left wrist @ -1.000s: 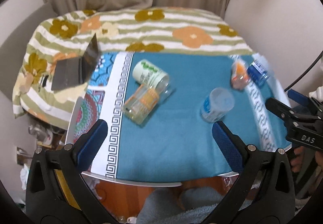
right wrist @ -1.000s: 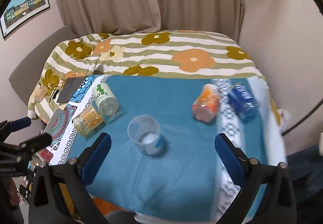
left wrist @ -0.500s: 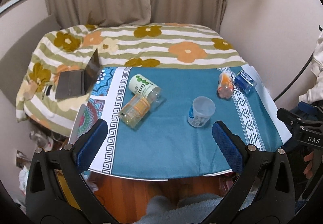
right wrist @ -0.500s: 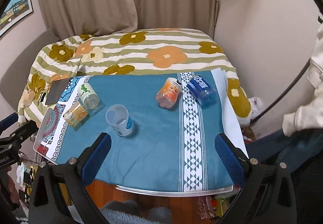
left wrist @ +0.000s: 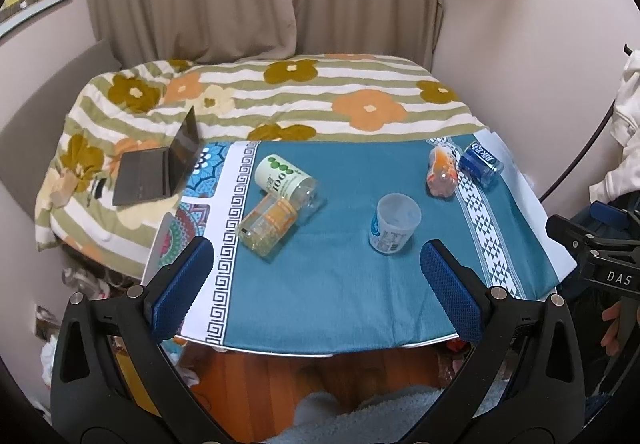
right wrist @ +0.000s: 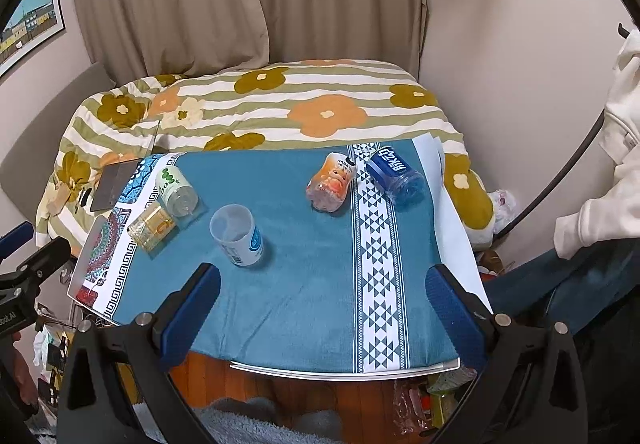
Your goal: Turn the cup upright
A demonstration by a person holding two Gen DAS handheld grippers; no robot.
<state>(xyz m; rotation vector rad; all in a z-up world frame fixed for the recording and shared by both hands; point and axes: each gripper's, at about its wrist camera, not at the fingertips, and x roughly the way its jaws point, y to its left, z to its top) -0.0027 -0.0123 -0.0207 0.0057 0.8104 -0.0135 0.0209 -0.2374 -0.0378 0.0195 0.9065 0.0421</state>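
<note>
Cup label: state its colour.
Blue and white, on the translucent cup; clearest in the right wrist view.

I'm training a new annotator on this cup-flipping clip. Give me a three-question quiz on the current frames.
1. True or false: the clear plastic cup stands mouth-up on the teal cloth.
2. How many containers lie on their sides?
3. Which is nearest the cup? A) blue-label bottle B) orange-label jar C) laptop

Key: 1 true; 2 four; 3 B.
</note>
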